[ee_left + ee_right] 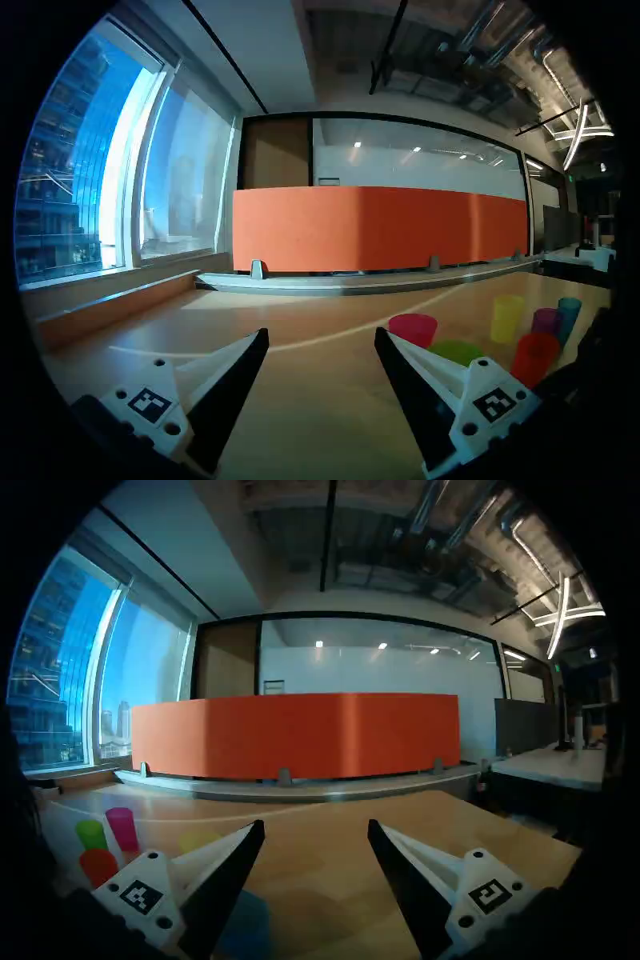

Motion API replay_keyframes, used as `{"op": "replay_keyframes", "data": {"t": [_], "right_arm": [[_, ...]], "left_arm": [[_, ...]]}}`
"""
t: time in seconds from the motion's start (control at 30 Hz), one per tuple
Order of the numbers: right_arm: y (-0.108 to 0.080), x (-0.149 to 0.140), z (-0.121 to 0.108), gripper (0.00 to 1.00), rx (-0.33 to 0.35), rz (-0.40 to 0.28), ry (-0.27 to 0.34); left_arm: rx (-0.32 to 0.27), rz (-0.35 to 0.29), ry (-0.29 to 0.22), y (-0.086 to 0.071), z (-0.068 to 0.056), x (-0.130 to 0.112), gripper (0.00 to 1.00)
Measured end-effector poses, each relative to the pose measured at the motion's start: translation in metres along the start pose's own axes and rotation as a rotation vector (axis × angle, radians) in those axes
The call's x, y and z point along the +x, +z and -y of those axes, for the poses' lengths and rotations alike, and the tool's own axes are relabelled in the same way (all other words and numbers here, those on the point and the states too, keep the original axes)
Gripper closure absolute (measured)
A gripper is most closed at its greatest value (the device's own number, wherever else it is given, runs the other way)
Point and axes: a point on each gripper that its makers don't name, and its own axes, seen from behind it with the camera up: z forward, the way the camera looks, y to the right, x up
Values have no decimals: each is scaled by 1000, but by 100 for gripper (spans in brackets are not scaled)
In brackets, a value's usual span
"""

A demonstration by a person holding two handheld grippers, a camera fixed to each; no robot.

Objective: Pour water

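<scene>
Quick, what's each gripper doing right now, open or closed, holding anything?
Left gripper: open, nothing between its fingers.
Right gripper: open, nothing between its fingers.

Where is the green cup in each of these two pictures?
Left gripper view: the green cup is at lower right of centre, on the desk among the other cups.
Right gripper view: the green cup is at the far left, low in the picture.
Shared landmark: the orange panel along the desk's far edge.
</scene>
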Motion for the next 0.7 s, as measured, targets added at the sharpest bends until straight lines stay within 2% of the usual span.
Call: {"op": "replay_keyframes", "data": {"t": [0.7], "right_arm": [[1, -17, 6, 0, 14, 1, 19]], "left_arm": [[0, 0, -1, 0, -1, 0, 2]]}}
